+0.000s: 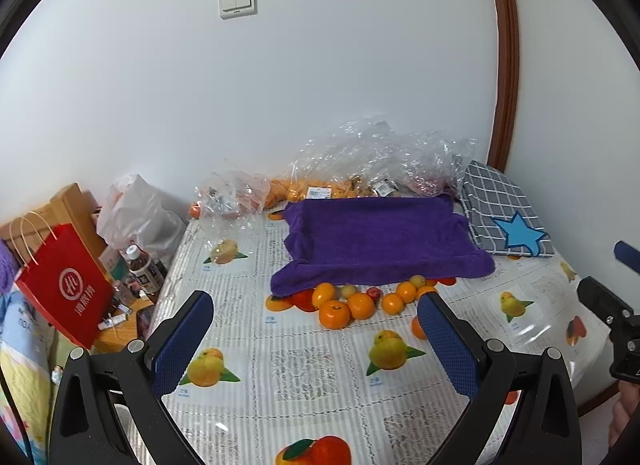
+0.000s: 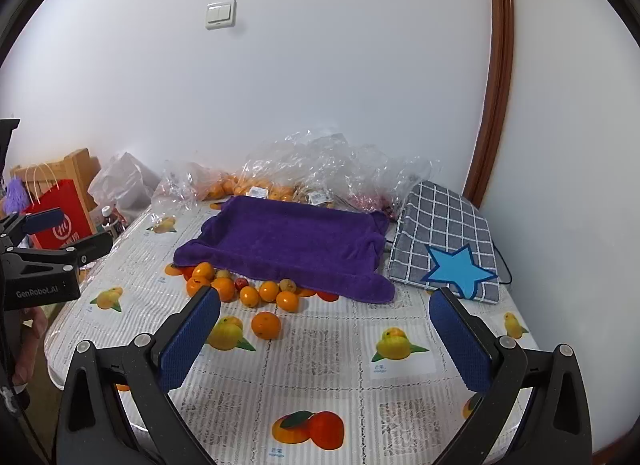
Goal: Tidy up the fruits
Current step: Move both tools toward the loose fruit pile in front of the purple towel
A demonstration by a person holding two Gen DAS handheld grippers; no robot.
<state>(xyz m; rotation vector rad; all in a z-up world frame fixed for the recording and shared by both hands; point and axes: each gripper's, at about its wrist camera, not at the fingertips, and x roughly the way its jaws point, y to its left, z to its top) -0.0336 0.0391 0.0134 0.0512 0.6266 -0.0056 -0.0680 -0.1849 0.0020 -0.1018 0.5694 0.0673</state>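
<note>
Tablecloth (image 2: pixel 320 353) printed with fruit pictures covered the whole table in front of me. On it, toward the wall, lay a purple towel (image 2: pixel 288 245), draped so that its middle sagged like a shallow tray. Just right of the towel sat a grey checked cushion (image 2: pixel 444 225) with a blue star on it. Behind the towel, against the wall, crumpled clear plastic bags (image 2: pixel 320 161) held more oranges. Off the table's left edge stood a red paper bag (image 1: pixel 66 285) and a bottle (image 1: pixel 144 269).

My left gripper (image 1: pixel 316 313) hung above the near part of the table, fingers spread wide with nothing between them. My right gripper (image 2: pixel 324 313) was likewise wide apart and held nothing.

The fruits, a cluster of oranges (image 2: pixel 244 289) with a few smaller pale and red ones among them, lay on the cloth touching the towel's near edge. One single orange (image 2: pixel 266 325) sat apart, nearer to me than the rest.
</note>
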